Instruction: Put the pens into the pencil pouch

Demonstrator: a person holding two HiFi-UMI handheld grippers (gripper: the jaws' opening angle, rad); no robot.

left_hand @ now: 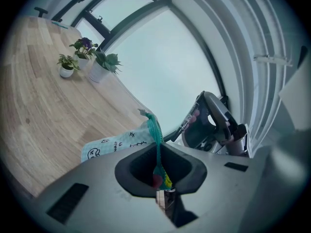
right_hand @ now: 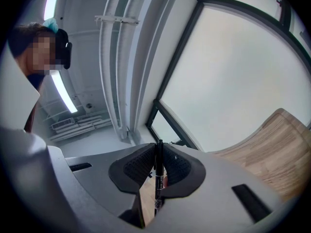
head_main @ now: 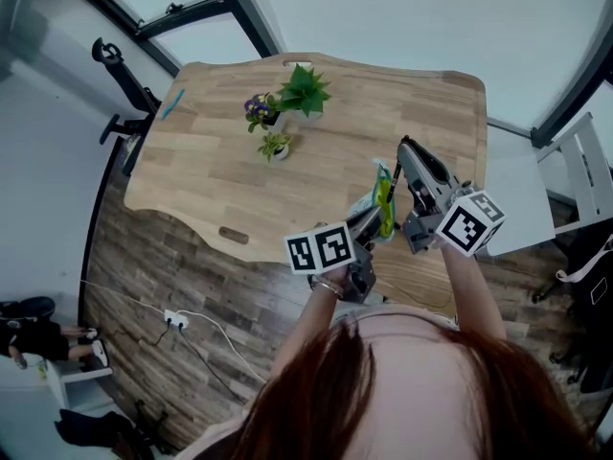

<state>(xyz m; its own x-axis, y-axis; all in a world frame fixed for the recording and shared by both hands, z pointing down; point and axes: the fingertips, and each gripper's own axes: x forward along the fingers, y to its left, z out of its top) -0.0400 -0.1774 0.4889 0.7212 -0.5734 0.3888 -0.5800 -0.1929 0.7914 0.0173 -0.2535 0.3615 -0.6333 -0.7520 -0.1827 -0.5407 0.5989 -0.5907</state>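
Note:
My left gripper (left_hand: 160,171) is shut on the teal zipper edge of a pale pencil pouch (left_hand: 116,144) with black doodles, which hangs over the wooden table (left_hand: 43,106). In the head view the pouch (head_main: 383,204) shows green and yellow between the two grippers, with the left gripper (head_main: 375,220) just below it. My right gripper (right_hand: 159,166) is shut on a thin black pen (right_hand: 158,178) that stands upright between its pads. That gripper (head_main: 407,151) is held right beside the pouch, pointing slightly upward. A slim blue pen-like stick (head_main: 172,103) lies at the table's far left corner.
Three small potted plants stand at the back of the table: a leafy green one (head_main: 305,92), a purple-flowered one (head_main: 259,109) and a tiny one (head_main: 275,147). A white shelf (head_main: 594,171) is off the table's right side. A cable and power strip (head_main: 174,320) lie on the floor.

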